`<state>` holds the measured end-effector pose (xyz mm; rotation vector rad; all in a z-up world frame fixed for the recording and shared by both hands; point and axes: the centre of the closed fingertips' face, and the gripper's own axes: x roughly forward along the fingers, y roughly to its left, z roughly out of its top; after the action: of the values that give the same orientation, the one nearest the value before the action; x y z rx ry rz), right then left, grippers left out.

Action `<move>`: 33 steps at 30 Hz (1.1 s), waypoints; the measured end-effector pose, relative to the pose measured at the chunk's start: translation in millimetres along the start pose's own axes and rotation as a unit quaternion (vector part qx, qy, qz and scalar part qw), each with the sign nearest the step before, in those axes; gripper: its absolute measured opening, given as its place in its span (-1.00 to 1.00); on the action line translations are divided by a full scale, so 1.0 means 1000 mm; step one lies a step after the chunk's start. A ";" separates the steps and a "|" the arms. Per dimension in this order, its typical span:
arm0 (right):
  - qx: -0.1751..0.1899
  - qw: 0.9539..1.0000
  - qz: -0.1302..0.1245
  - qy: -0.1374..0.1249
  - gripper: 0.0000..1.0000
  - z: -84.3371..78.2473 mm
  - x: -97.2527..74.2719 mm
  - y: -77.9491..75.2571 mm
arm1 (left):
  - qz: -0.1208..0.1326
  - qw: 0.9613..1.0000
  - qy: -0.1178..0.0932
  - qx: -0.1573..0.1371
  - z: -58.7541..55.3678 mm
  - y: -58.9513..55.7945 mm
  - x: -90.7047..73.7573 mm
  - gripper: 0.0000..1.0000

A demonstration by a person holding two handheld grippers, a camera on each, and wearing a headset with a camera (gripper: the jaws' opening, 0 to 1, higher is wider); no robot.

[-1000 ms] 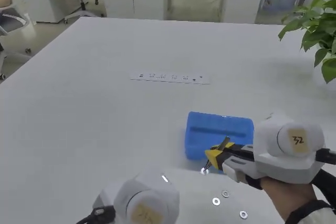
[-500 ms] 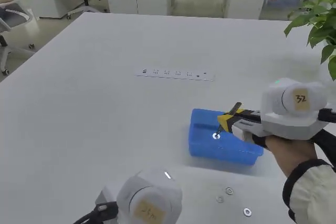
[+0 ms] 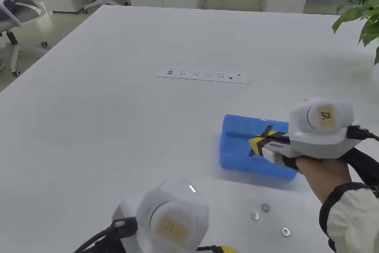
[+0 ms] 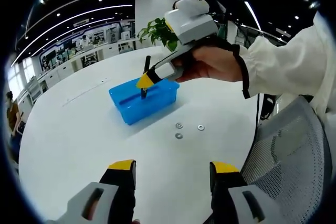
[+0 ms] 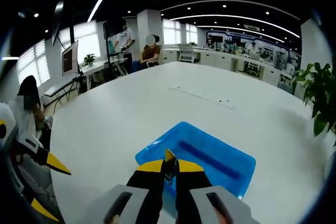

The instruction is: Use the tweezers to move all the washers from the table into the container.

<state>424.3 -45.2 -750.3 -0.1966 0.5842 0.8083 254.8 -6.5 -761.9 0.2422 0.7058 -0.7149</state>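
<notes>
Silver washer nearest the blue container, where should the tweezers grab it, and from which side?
Pinch its rim with the tweezers, one tip through the hole and one outside, coming down from above. The small silver washer lies flat on the white table, so no side stands up. Probably take the rim facing the blue plastic container; another washer sits close on the other side.

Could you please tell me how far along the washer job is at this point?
Done: I cannot tell what already lies inside the blue container. In hand: the right gripper holds the tweezers with their tip down in that container. Left: three washers lie on the table beside it. The left gripper is open and empty.
</notes>
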 end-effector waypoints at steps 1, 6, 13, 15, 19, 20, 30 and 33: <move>0.001 1.000 0.001 0.002 -0.93 -0.001 0.001 0.000 | 0.000 1.000 0.000 0.000 0.000 0.000 0.000 0.13; -0.001 1.000 0.002 0.015 -0.93 -0.009 0.009 0.002 | 0.001 1.000 0.001 -0.002 -0.001 0.001 0.000 0.13; -0.003 1.000 0.003 0.024 -0.92 -0.015 0.012 0.004 | 0.003 1.000 0.002 -0.005 -0.004 0.004 0.000 0.13; 0.002 1.000 0.003 0.026 -0.92 -0.015 0.012 0.003 | 0.003 1.000 0.001 -0.005 -0.004 0.004 0.000 0.13; 0.007 1.000 0.004 0.028 -0.90 -0.015 0.011 0.003 | 0.002 1.000 0.000 -0.005 -0.004 0.004 0.001 0.13; 0.006 1.000 0.003 0.026 -0.90 -0.014 0.010 0.003 | 0.002 1.000 -0.001 -0.004 -0.003 0.004 0.001 0.13; 0.020 0.999 0.001 -0.037 -0.92 0.020 -0.031 0.012 | 0.005 1.000 -0.005 -0.003 -0.002 0.003 -0.003 0.14; 0.011 0.999 0.000 -0.046 -0.92 0.022 -0.045 0.018 | 0.005 1.000 -0.006 -0.003 -0.001 0.002 -0.005 0.14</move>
<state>395.6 -52.4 -706.3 -0.1398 0.5065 0.8059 253.2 -2.0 -759.8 0.2357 0.6942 -0.7043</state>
